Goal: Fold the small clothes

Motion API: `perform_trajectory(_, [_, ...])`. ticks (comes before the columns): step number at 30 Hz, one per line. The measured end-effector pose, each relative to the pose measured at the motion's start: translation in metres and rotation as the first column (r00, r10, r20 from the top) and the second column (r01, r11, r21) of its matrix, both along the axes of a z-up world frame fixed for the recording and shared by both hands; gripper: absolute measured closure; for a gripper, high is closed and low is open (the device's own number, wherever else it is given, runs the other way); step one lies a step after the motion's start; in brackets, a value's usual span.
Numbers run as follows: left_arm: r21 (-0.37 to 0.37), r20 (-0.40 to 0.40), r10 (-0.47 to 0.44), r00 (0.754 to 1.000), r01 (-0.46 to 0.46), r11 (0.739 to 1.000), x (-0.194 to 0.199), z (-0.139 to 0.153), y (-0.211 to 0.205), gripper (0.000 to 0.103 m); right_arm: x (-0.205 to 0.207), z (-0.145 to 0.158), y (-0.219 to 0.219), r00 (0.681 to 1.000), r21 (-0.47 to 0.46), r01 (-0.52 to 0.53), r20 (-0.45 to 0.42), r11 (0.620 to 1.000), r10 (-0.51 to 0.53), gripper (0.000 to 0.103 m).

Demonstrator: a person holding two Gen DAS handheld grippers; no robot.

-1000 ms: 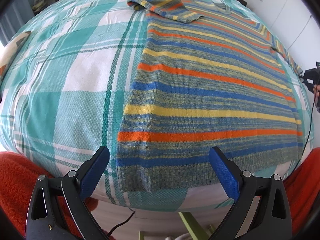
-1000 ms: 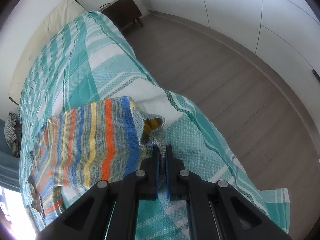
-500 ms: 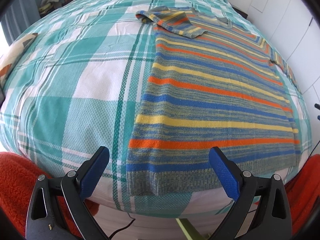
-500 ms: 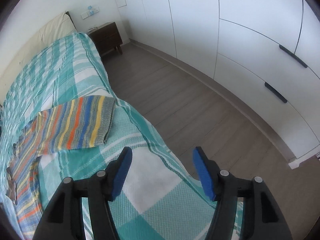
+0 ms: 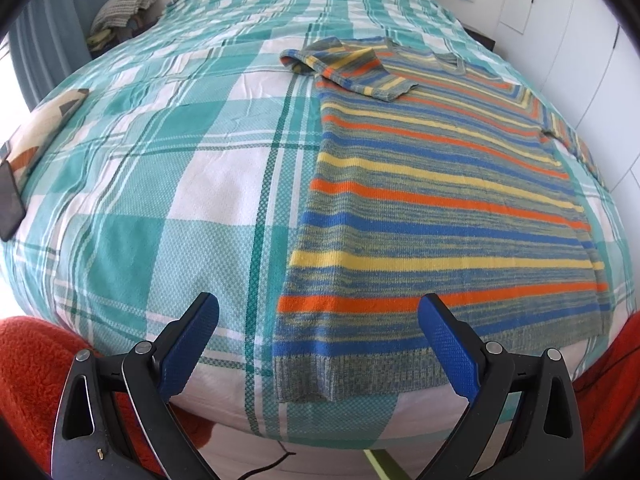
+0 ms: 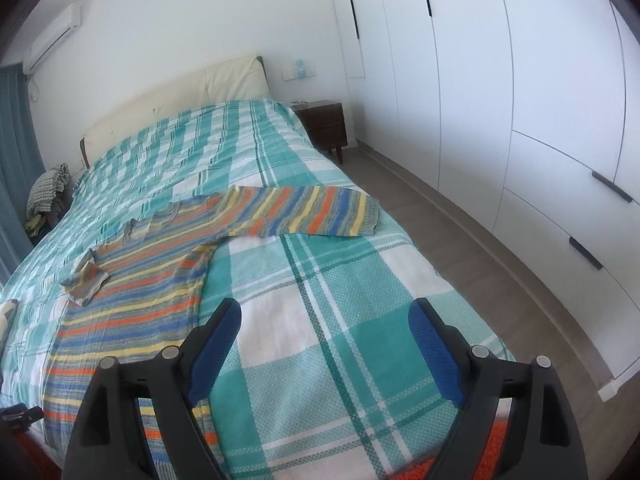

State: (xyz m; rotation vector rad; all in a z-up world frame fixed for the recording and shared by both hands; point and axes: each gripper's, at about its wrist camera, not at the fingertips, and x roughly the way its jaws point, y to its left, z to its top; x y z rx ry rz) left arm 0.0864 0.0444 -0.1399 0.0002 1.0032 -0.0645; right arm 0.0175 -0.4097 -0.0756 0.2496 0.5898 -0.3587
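Observation:
A striped knit sweater in blue, orange, yellow and grey lies flat on the bed, hem toward me. Its left sleeve is folded over the chest. In the right wrist view the sweater lies at the left and its right sleeve stretches straight out across the cover. My left gripper is open and empty just short of the hem. My right gripper is open and empty above the bed cover, right of the sweater's body.
The bed cover is teal and white plaid. A phone lies at the bed's left edge. A pile of clothes sits at the far left. A nightstand, white wardrobes and wood floor are to the right.
My right gripper let go of the sleeve cuff, opened, and drew back and up. The sleeve now lies laid out flat. My left gripper backed off slightly, still open.

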Motion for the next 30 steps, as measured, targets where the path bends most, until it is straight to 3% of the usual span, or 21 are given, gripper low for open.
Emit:
perform_trajectory(8, [0.008, -0.004, 0.040, 0.999, -0.040, 0.999, 0.002, -0.003, 0.005, 0.003, 0.007, -0.010, 0.013, 0.998, 0.000, -0.061, -0.023, 0.998, 0.061, 0.018])
perform_trajectory(14, [0.007, -0.053, -0.004, 0.999, 0.005, 1.000, 0.002, 0.002, -0.001, 0.003, 0.009, -0.013, 0.014, 0.997, 0.018, -0.077, -0.025, 0.997, 0.077, 0.018])
perform_trajectory(16, [-0.028, -0.042, -0.038, 0.998, 0.037, 0.999, 0.004, 0.024, 0.000, 0.003, 0.010, -0.013, 0.014, 0.997, 0.018, -0.077, -0.024, 0.997, 0.078, 0.018])
perform_trajectory(18, [-0.100, 0.035, -0.068, 0.997, 0.072, 0.992, 0.012, 0.060, 0.001, 0.003, 0.010, -0.014, 0.014, 0.996, 0.018, -0.082, -0.023, 0.996, 0.083, 0.018])
perform_trajectory(21, [-0.173, 0.148, -0.107, 0.983, 0.133, 0.976, 0.048, 0.115, -0.003, 0.002, 0.014, -0.018, 0.017, 0.994, 0.025, -0.102, -0.033, 0.994, 0.103, 0.018])
perform_trajectory(23, [-0.183, 0.198, -0.151, 0.968, 0.188, 0.965, 0.082, 0.138, -0.015, 0.001, 0.019, -0.021, 0.019, 0.991, 0.036, -0.122, -0.042, 0.992, 0.124, 0.018])
perform_trajectory(26, [-0.102, 0.195, -0.255, 0.947, 0.278, 0.955, 0.140, 0.135, -0.052, 0.002, 0.024, -0.025, 0.023, 0.986, 0.051, -0.156, -0.051, 0.986, 0.159, 0.018])
perform_trajectory(28, [-0.025, 0.112, -0.356, 0.928, 0.361, 0.932, 0.177, 0.108, -0.083, 0.004, 0.025, -0.027, 0.027, 0.982, 0.055, -0.179, -0.059, 0.982, 0.182, 0.018])
perform_trajectory(29, [0.018, 0.075, -0.387, 0.919, 0.387, 0.922, 0.191, 0.092, -0.095, 0.007, 0.026, -0.028, 0.028, 0.979, 0.057, -0.188, -0.063, 0.980, 0.192, 0.018])
perform_trajectory(30, [0.067, 0.040, -0.414, 0.909, 0.411, 0.909, 0.202, 0.075, -0.107, 0.018, 0.026, -0.029, 0.029, 0.978, 0.058, -0.195, -0.067, 0.979, 0.199, 0.018])
